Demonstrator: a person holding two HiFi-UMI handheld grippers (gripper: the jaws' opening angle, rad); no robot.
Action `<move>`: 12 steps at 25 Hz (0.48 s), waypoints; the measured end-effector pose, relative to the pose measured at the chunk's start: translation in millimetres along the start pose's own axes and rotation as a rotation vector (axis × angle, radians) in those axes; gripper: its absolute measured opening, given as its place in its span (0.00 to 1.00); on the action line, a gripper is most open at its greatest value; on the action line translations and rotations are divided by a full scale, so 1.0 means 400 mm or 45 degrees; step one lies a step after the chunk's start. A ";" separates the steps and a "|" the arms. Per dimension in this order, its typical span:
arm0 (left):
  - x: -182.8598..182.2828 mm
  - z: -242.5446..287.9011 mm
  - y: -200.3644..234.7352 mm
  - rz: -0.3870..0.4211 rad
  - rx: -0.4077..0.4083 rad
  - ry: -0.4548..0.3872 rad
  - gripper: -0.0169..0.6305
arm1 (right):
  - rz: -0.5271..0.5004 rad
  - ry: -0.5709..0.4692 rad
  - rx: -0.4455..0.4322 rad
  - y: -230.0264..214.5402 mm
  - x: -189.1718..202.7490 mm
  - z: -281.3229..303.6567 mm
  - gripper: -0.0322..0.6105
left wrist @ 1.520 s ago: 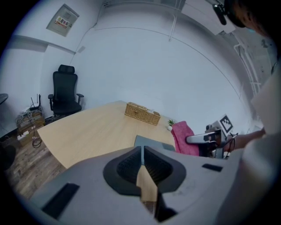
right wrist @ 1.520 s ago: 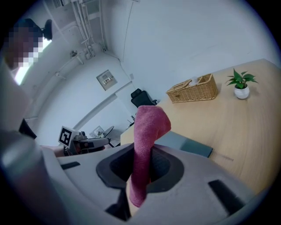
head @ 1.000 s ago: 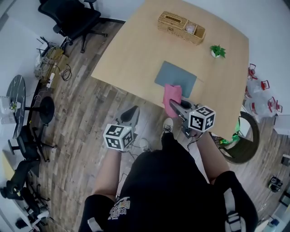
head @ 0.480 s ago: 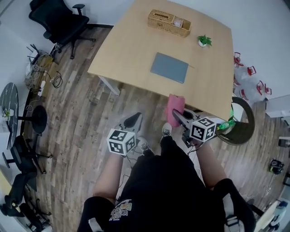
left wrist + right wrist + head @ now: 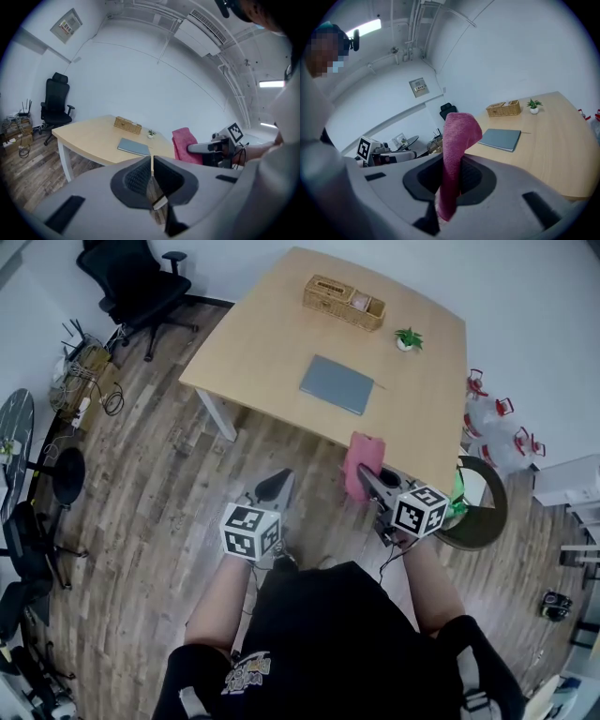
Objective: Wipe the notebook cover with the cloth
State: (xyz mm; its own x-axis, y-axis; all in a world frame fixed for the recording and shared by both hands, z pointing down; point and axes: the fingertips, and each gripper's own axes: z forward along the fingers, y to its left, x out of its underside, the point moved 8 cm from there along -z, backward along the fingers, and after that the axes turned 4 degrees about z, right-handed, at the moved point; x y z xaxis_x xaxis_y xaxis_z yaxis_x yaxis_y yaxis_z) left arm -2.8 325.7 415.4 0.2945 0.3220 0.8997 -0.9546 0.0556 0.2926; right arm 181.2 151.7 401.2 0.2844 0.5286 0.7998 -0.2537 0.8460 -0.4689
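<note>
right hand-held gripper: clamps pink cloth at near edge of worktop | left hand-held gripper: closed, empty, over floor | notebook: near that edge, bare worktop around

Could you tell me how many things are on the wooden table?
3: a wicker basket at the far edge, a small potted plant to its right, a grey notebook near the middle. None seems hidden.
</note>
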 end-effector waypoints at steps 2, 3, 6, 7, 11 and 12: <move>-0.009 -0.012 -0.044 0.012 -0.035 -0.019 0.05 | -0.028 -0.017 -0.039 0.003 -0.007 -0.028 0.15; -0.013 -0.018 -0.068 0.014 -0.053 -0.025 0.05 | -0.037 -0.026 -0.056 0.004 -0.008 -0.044 0.15; -0.017 -0.029 -0.137 0.013 -0.100 -0.043 0.05 | -0.057 -0.055 -0.099 0.004 -0.005 -0.098 0.15; -0.016 -0.031 -0.158 0.013 -0.114 -0.050 0.05 | -0.064 -0.065 -0.114 0.004 -0.002 -0.116 0.15; 0.002 -0.031 -0.245 0.013 -0.155 -0.057 0.05 | -0.071 -0.103 -0.155 -0.004 0.022 -0.194 0.15; 0.007 -0.031 -0.267 0.012 -0.159 -0.053 0.05 | -0.068 -0.110 -0.159 -0.007 0.028 -0.213 0.15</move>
State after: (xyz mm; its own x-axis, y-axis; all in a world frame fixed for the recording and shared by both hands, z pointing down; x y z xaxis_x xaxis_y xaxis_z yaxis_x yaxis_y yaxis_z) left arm 99.6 332.2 382.8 0.2846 0.2834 0.9158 -0.9547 0.1708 0.2438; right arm 263.8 161.1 379.7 0.2122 0.4790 0.8518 -0.1215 0.8778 -0.4633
